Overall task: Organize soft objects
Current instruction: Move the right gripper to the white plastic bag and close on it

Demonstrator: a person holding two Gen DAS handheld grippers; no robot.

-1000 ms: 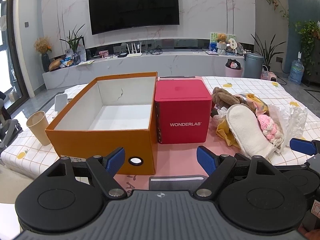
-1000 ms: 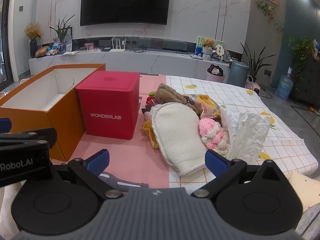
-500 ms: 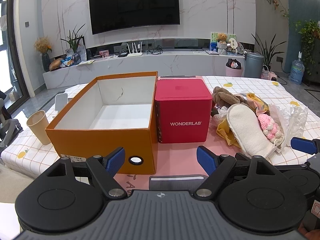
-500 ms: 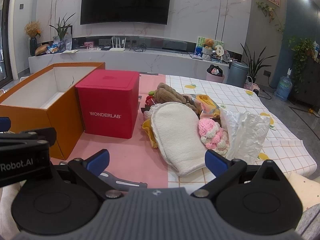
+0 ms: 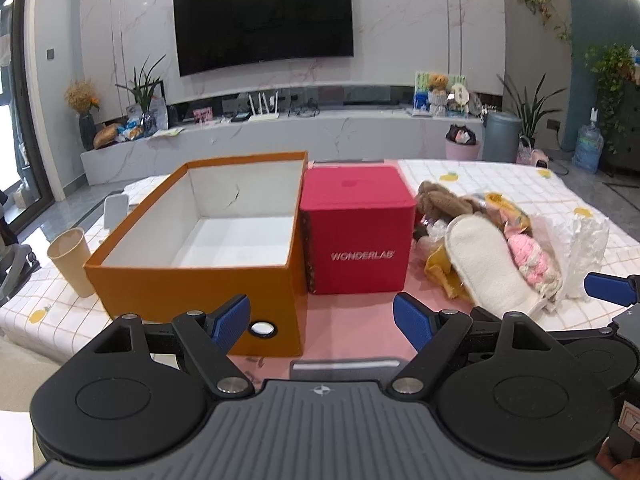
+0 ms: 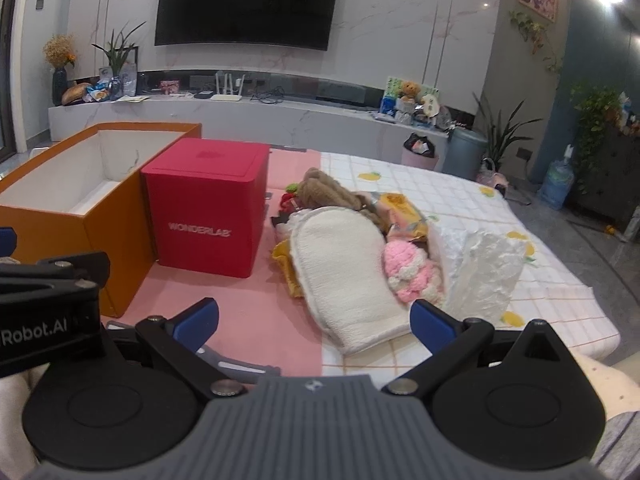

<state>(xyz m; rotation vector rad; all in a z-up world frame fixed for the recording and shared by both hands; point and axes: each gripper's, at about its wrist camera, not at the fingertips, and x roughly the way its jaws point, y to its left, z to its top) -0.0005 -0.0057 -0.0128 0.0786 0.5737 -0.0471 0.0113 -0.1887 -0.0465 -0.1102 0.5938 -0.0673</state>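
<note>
A red box (image 5: 358, 228) sits in the middle of a bed-like surface, with "WONDERLAB" in white letters on its near face. In the right wrist view, a black gripper body at the left edge reads "Robot.AI". No other writing is legible.

Touching the red box's left side is an open orange box (image 5: 192, 280), white inside and holding nothing that can be seen, with a round hole in its near wall. Left of the orange box stands a paper cup (image 5: 71, 260). Both boxes rest on a pink mat (image 6: 256, 320); to the right of the red box the mat gives way to a white checked sheet (image 6: 540, 280) that runs on to the bed's right edge. The strip of pink mat in front of the red box is bare.

The soft pile lies just right of the red box: a brown plush (image 6: 328, 192) at the back, a cream mitt (image 6: 344, 276) in front, a pink knit (image 6: 408, 272) beside the mitt, yellow cloth (image 6: 286, 264) under it, and crumpled white paper (image 6: 484, 272) farthest right.

The left gripper (image 5: 322, 318) has its blue pads spread wide, holding nothing, facing the gap between the orange and red boxes. The right gripper (image 6: 314, 320) is also spread wide and holding nothing, with the mitt's near end between its pads but not touched.
</note>
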